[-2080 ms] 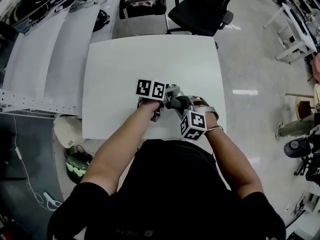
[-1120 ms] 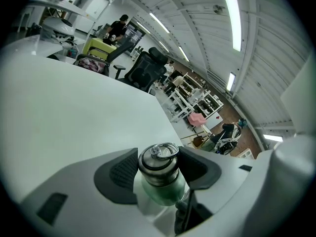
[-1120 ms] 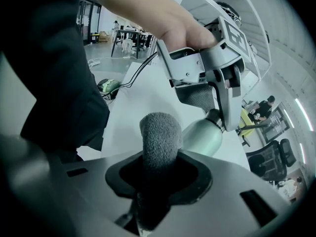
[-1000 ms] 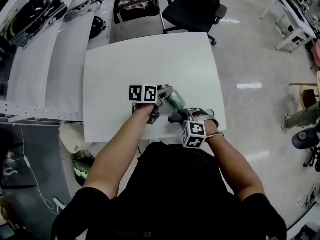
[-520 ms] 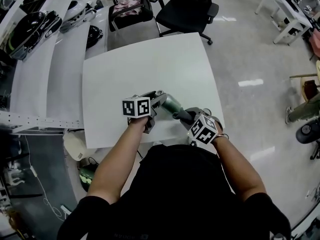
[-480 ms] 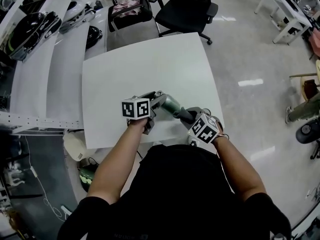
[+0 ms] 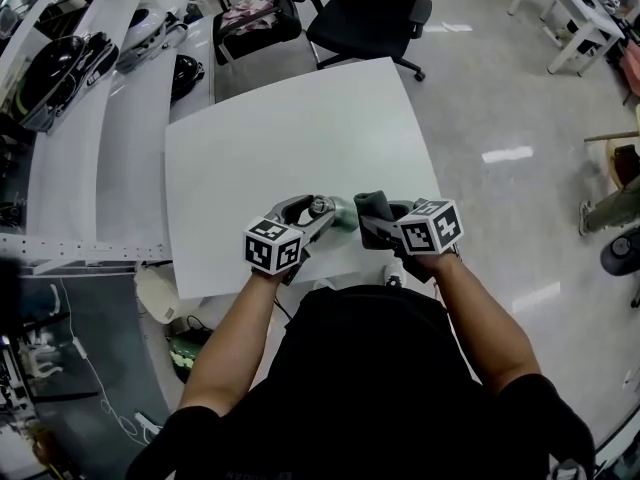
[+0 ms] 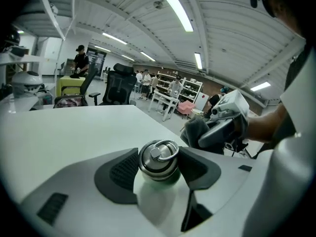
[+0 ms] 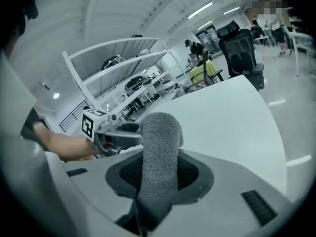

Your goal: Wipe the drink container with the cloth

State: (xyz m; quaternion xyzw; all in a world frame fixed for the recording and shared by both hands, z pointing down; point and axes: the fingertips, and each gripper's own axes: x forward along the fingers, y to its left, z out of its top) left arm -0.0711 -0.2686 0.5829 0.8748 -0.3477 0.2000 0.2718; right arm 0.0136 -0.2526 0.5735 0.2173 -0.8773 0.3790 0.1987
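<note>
1. Drink container (image 7: pixel 343 215) work sits at the near edge of the white bench (image 7: pixel 290 138), the largest thing here.
2. Beyond the far edge of the bench stand a black office chair (image 7: pixel 365 8) and a second chair (image 7: pixel 255 13) with pink stuff on its seat. Long shelves (image 7: pixel 130 108) run along the left, carrying helmets (image 7: pixel 60 53). All of these are well apart from the work, and nothing stands in the way of either hand.
3. The drink container is green with a ringed metal cap (image 8: pixel 158 154) and appears lifted off the bench. The left tongs (image 8: pixel 158 169) are closed narrowly on it just below the cap.
4. The right tongs (image 9: pixel 160 174) are clamped on the grey cloth (image 9: pixel 159 147), which stands up out of them. The cloth is just beside the container, on its right. I cannot tell whether the two touch.
5. Judgement: both things are in hand and brought together, so the wipe seems under way or about to land. No smear or wet patch shows, so how much is left cannot be read.
</note>
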